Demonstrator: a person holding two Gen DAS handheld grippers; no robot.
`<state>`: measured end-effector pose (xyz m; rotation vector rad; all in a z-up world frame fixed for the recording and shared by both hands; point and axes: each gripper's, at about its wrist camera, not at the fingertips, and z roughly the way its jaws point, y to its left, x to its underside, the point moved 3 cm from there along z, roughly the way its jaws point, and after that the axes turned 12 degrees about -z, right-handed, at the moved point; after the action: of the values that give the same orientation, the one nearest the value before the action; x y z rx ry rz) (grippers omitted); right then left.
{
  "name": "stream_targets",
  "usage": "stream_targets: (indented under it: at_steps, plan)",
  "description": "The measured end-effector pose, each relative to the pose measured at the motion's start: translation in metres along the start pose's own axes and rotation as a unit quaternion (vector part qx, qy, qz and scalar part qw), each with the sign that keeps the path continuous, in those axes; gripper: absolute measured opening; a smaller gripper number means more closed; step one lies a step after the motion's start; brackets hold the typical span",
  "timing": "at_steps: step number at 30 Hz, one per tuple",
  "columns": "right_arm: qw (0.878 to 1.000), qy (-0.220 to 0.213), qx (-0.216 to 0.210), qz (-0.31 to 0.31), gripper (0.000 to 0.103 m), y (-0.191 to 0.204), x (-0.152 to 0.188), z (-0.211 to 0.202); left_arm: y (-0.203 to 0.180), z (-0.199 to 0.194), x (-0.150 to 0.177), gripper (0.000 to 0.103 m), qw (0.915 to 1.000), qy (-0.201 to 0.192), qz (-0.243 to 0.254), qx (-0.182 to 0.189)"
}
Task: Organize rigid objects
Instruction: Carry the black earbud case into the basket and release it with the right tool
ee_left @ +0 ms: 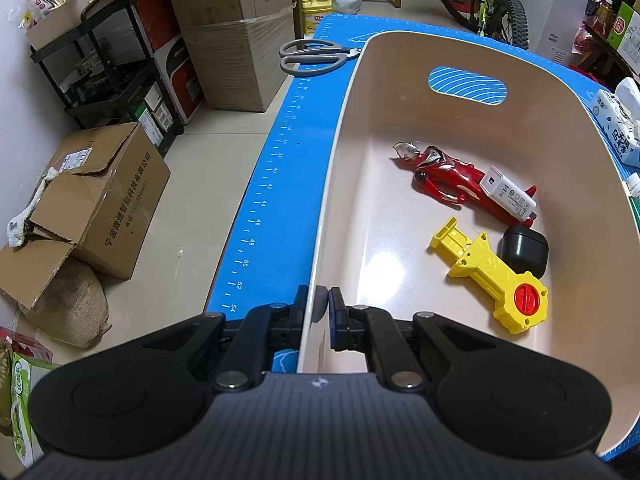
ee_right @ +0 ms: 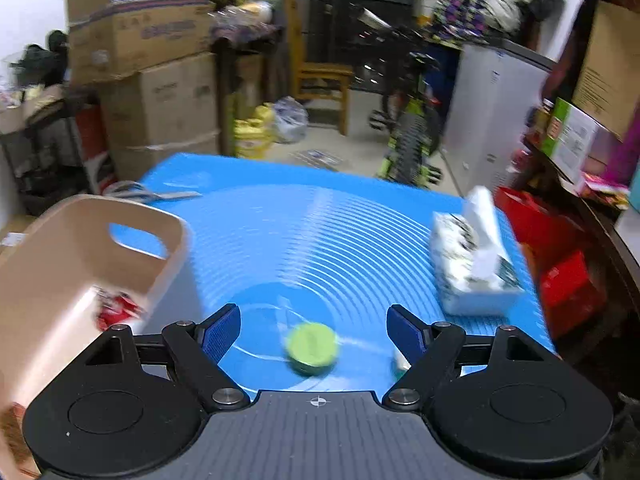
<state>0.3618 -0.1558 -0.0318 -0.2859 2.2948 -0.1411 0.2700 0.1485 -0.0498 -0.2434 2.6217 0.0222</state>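
1. The left gripper (ee_left: 322, 312) was clenched on the wall of the beige bin (ee_left: 360, 80); a slip would tip its toys.
2. The right gripper (ee_right: 314, 334) hung released above the green disc (ee_right: 313, 346) on the blue mat (ee_right: 320, 220); blur suggested a mistimed closure.

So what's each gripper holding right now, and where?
The left gripper is clamped on the bin at its near rim, one finger inside the wall and one outside. The right gripper is open and holds nothing, above a green lid.
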Motion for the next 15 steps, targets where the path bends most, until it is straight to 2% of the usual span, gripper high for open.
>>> stream_targets:
  at_steps: [10,15]
  plan:
    - [0.997,0.062,0.018,0.043,0.082,-0.049,0.049,0.036,0.001,-0.001,0.000,0.012,1.0000,0.000,-0.001,-0.001]
    - [0.995,0.085,0.008,0.047,0.074,-0.056,0.067,0.050,0.001,-0.001,0.000,0.012,1.0000,0.000,-0.001,-0.002]
